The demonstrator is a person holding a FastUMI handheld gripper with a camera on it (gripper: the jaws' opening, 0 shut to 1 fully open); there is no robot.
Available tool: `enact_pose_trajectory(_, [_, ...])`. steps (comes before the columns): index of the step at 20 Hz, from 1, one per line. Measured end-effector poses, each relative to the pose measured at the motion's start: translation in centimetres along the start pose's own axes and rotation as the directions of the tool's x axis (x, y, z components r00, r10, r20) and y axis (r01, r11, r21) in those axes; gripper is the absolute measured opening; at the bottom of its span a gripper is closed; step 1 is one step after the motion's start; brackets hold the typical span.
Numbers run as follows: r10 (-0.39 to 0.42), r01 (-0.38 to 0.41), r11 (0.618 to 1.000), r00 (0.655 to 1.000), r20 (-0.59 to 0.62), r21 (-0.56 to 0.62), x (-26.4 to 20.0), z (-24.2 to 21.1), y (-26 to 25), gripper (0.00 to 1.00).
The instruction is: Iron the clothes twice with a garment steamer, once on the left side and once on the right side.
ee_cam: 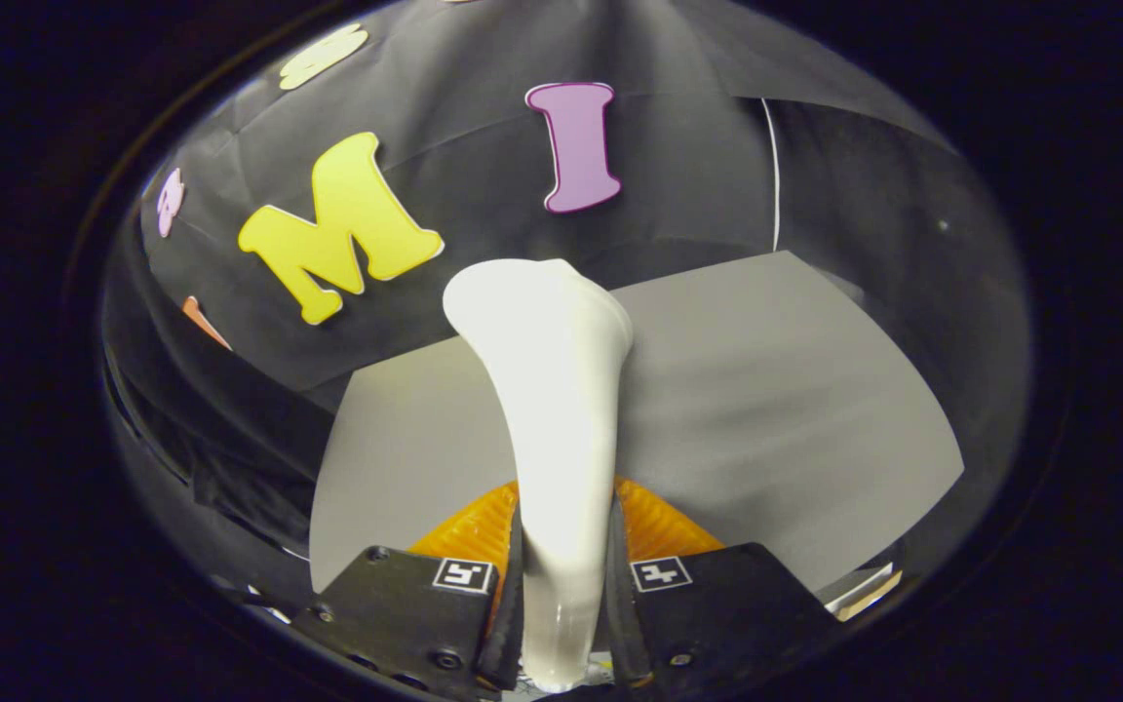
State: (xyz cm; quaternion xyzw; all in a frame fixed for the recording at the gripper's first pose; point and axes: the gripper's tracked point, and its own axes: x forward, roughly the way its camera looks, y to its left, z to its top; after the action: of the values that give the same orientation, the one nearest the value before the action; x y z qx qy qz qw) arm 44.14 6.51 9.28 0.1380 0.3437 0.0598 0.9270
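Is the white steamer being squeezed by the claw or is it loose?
Squeezed. The gripper is shut on the white steamer; both fingers press its handle.

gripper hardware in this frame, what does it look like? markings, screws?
The gripper has two blocky dark carriages, one per finger. Each carries a small square white tag with a black fiducial pattern on its top inner corner, and round screw heads show along the lower edges. The fingers are narrow, with ribbed pads behind them. No cables or sleeve in frame.

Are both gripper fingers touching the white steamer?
Touching. In the gripper view, both fingers press the sides of the steamer handle, with no gap.
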Motion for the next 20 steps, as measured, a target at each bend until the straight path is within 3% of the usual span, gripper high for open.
enact_pose_trajectory(9, [0.05, -0.047, 0.999, 0.984, 0.171, -0.022, -7.2, 0.0, 2.9, 0.37])
enact_pose_trajectory(20, [0.112, -0.033, 0.983, 0.885, 0.452, -0.18, -20.2, 0.9, 13.8, 0.37])
